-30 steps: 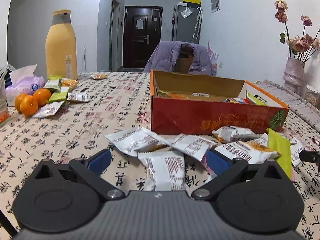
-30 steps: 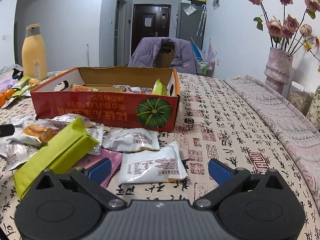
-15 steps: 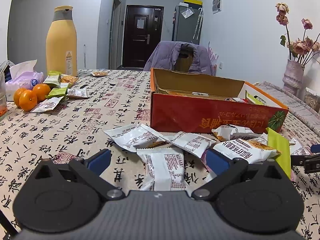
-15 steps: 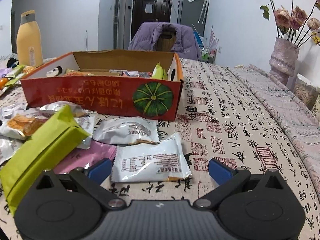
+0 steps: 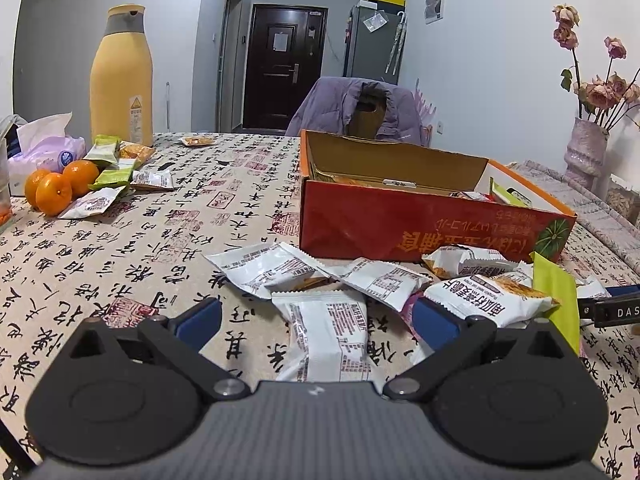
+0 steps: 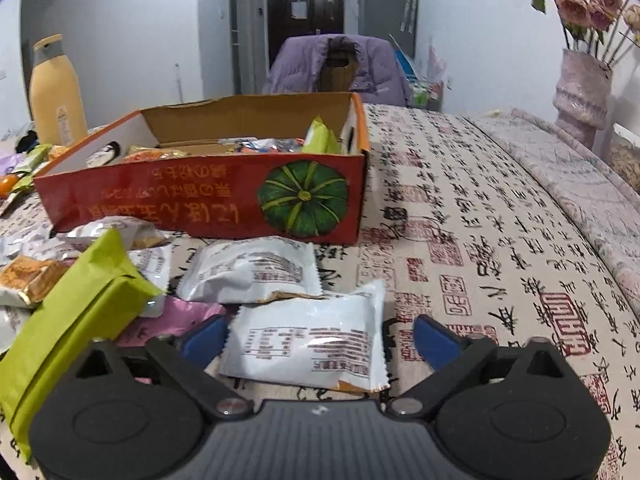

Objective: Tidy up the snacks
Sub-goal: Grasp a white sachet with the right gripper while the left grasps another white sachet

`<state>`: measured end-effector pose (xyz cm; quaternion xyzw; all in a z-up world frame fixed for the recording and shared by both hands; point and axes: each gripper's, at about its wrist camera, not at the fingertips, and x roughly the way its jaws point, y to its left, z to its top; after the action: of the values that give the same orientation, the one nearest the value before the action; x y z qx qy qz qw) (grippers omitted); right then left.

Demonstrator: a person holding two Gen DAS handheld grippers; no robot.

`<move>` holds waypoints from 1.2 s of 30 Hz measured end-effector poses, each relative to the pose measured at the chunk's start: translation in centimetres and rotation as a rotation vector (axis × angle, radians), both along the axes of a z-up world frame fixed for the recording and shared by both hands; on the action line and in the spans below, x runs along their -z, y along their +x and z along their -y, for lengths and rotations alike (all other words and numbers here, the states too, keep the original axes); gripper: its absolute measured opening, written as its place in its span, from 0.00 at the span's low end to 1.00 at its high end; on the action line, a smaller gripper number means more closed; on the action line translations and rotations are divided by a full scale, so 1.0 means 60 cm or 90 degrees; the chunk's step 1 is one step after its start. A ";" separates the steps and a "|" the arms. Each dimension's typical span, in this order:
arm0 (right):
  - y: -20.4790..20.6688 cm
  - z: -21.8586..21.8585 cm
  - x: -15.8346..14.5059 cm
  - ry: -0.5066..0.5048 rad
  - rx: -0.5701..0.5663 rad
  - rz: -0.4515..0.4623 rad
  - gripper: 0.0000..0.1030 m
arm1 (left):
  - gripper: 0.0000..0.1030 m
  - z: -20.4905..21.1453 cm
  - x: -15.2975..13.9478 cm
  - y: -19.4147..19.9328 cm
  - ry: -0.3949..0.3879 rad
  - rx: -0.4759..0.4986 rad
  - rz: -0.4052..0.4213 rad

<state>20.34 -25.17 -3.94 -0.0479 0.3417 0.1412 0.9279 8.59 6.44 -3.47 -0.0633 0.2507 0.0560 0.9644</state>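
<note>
Blue-padded right gripper (image 6: 318,338) closing, white snack packet (image 6: 308,344) between the jaws, pads not yet pressing. Slippery, puffy film: could squirt out or drag the overlapping white packet (image 6: 252,270) along. Left gripper (image 5: 318,318) spread wide, empty, over another packet (image 5: 328,338). Red box (image 6: 208,200) just beyond.
</note>
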 end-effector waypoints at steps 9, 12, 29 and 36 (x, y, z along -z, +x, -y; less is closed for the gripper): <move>-0.028 -0.010 -0.007 -0.001 -0.041 0.034 0.50 | 1.00 0.000 0.000 0.000 -0.003 0.002 0.000; -0.043 -0.018 -0.013 -0.019 -0.042 0.064 0.29 | 1.00 -0.001 0.000 -0.001 -0.003 0.002 0.002; -0.107 -0.016 -0.019 -0.013 -0.016 0.175 0.14 | 1.00 0.000 0.000 -0.002 0.000 -0.002 0.002; -0.111 -0.002 -0.022 0.017 0.004 0.192 0.14 | 1.00 0.001 -0.001 -0.001 0.008 -0.009 -0.008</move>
<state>13.66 -25.07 -2.63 -0.0546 0.1970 0.1339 0.9697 8.55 6.39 -3.41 -0.0588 0.2559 0.0647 0.9628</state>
